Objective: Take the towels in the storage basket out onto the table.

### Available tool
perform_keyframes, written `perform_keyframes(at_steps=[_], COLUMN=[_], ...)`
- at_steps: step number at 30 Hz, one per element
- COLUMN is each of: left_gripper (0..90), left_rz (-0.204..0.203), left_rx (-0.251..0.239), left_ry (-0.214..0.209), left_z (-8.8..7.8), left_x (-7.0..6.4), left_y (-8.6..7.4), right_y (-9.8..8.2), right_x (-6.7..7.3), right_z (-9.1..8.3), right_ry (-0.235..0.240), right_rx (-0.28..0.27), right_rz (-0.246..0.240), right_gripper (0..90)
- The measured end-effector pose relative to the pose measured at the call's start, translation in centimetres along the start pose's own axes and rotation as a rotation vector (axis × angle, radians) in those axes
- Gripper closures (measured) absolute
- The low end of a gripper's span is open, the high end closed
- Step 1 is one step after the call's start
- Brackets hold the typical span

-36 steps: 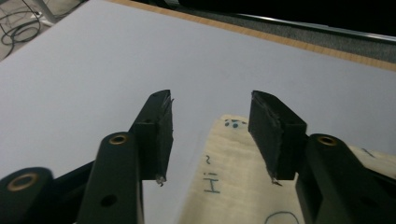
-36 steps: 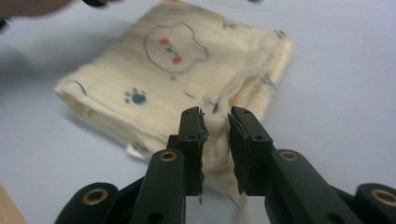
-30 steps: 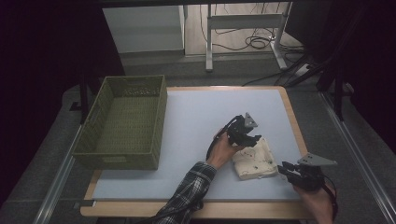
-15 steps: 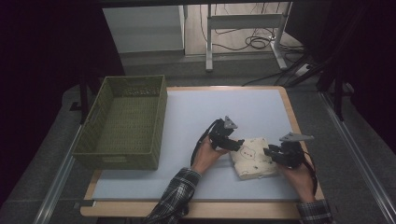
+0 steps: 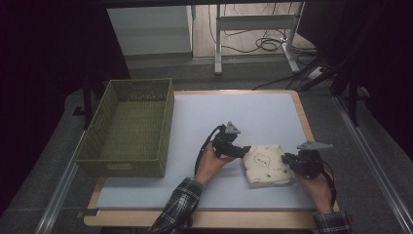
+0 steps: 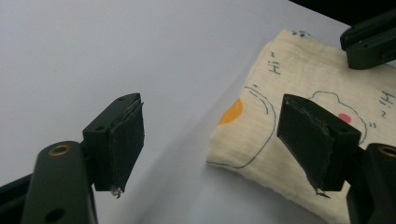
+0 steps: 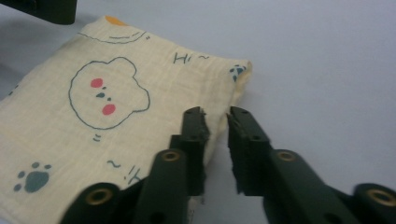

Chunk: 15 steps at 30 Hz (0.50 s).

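The folded cloth (image 5: 267,165) lies flat on the pale tabletop (image 5: 253,112), near its front right part, between the two grippers. It is cream, folded to a near-square pad, its slightly longer side running from front left to back right in the high view, one corner turned toward the left gripper (image 5: 242,150). That gripper rests at the cloth's left edge; its jaws stand wide apart and have just been opening and easing back a little, with the cloth's near corner lying in the gap between them and no pad pressing on it. The right gripper (image 5: 287,159) sits at the cloth's right edge, its jaws drawn close with a narrow slit left, having just parted slightly; the cloth's edge lies beside and under the left of the two jaws, and nothing is pinched.

The green woven basket (image 5: 127,127) stands on the left part of the tabletop, well apart from the cloth; nothing shows inside it.

The left gripper view brings out an orange patch and a blue outline at the cloth's corner (image 6: 261,140). The right gripper view shows a drawn bear face with pink cheeks, a small paw print and the letters "Hi" on the cloth (image 7: 107,93), which the high view renders as faint marks.
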<state>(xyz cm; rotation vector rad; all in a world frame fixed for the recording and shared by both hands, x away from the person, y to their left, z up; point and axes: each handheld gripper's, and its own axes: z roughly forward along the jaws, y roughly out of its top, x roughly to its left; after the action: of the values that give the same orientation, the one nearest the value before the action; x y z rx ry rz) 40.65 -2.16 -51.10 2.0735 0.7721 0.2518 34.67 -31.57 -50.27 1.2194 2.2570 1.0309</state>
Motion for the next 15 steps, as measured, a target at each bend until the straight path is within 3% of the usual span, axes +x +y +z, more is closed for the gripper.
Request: perform_keyframes(at_steps=[4,9,15], left_gripper=[29.6,34.4,38.4], left_rz=[-0.006,-0.006,-0.009], left_rx=[0.012,0.028,0.069], left_ry=[-0.012,-0.021,-0.006], left_z=[0.0,0.4,1.5], left_x=[0.2,0.4,0.8], left_y=[-0.1,-0.3,-1.1], right_y=[-0.2,-1.1,-2.6], right_x=[0.9,2.1,2.1], right_z=[-1.7,-3.4,-2.9], right_ry=[0.016,0.028,0.015], right_rx=[-0.002,0.022,0.056], right_rz=[-0.022,-0.032,-0.004], right_gripper=[65.1,64.1,59.7])
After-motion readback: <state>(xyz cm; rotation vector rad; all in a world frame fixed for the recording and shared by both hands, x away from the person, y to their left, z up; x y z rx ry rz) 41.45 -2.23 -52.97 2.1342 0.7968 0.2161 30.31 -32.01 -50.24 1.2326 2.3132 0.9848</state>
